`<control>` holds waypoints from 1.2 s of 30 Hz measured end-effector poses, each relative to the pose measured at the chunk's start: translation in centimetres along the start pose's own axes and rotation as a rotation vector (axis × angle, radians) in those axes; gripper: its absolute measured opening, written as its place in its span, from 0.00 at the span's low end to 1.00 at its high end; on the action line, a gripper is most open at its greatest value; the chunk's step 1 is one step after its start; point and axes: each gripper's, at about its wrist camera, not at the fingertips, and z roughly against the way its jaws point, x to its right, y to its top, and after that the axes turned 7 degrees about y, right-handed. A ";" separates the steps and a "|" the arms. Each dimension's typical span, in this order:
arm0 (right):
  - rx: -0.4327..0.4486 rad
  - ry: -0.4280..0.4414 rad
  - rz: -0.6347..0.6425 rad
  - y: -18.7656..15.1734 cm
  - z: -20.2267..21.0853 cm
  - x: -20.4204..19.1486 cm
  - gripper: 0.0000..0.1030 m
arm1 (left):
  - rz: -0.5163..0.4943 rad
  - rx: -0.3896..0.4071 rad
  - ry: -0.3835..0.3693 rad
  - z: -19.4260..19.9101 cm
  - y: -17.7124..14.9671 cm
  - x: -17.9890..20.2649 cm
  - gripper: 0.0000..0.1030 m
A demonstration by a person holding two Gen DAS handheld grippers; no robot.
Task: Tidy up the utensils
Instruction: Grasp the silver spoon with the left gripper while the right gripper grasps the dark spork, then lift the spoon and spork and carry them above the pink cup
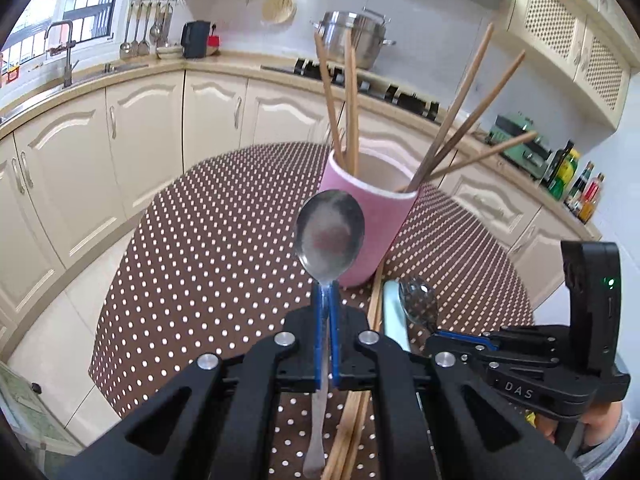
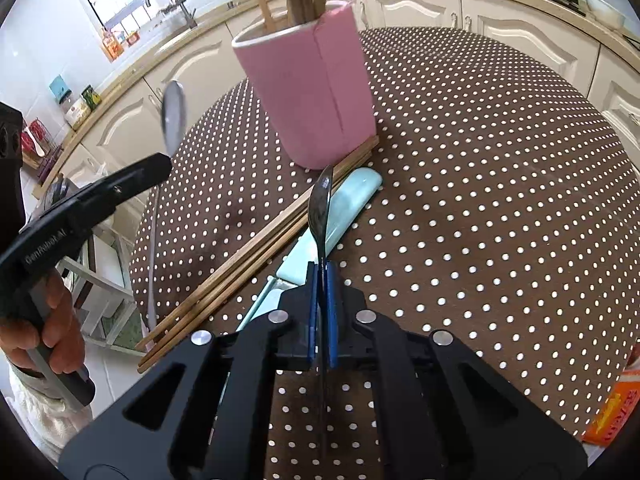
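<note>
The spoon [image 1: 330,236] at frame centre is polished metal with a hazy, mirror-like bowl. The second spoon [image 2: 320,208] is glossy dark metal. The cup [image 1: 370,220] looks matt pink with a white rim. The chopsticks [image 2: 240,264] are bare wood. The counter [image 2: 480,200] wears matt dotted brown cloth. The rest [image 2: 348,204] is glossy pale-blue ceramic or plastic.

Two steel spoons are up off the table: one spoon [image 1: 330,236] faces bowl-on, the other spoon [image 2: 320,208] is edge-on. A pink cup [image 1: 370,220] stands upright, chopsticks [image 1: 464,108] fanning out. Loose chopsticks [image 2: 256,256] lie against its base, beside a pale blue case [image 2: 348,204].
</note>
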 end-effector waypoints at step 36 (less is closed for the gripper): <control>0.461 0.046 0.095 0.8 5.7 -0.7 0.04 | -0.205 -0.035 -0.152 -4.7 1.3 4.7 0.38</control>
